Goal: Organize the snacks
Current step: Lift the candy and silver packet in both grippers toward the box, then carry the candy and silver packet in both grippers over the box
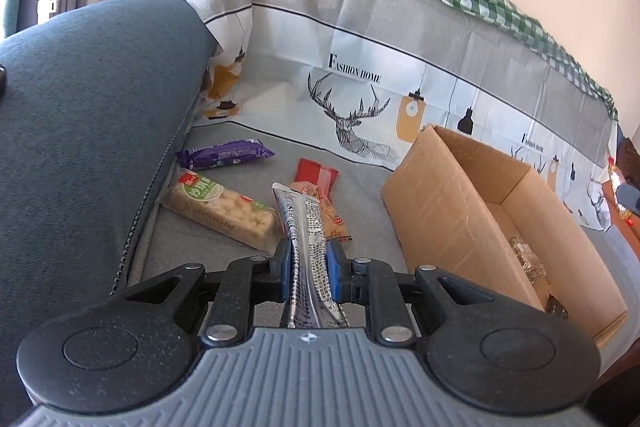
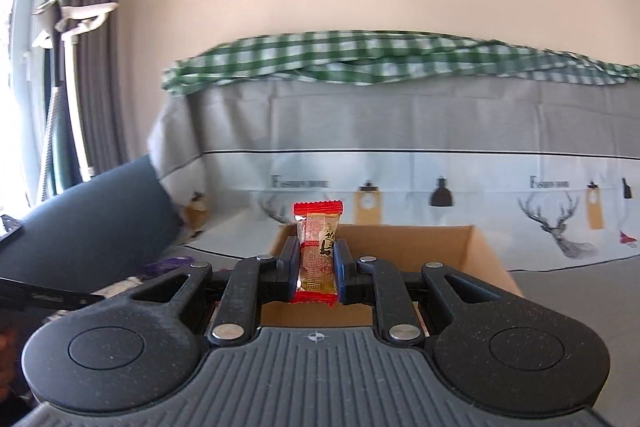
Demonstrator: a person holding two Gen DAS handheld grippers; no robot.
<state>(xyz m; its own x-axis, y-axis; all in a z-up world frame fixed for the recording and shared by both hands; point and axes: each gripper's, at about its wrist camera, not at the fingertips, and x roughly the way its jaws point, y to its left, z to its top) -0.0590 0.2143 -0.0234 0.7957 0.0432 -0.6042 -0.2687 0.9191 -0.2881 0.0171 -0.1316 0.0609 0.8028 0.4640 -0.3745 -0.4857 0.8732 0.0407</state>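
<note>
Left wrist view showed, left of the cardboard box (image 1: 460, 203), a purple packet (image 1: 224, 154), a puffed-rice bar (image 1: 224, 209) in clear film and an orange-red packet (image 1: 320, 199) lying on grey fabric. The left gripper (image 1: 308, 263) pinched a crinkly silver printed sachet (image 1: 306, 227), jaws narrow. Right wrist view showed the right gripper (image 2: 317, 263) clamped on a glossy red-edged candy bar (image 2: 318, 247), just before the open cardboard box (image 2: 376, 267). Judged best: carry each snack above the box opening, well inside the stiff walls, before releasing.
</note>
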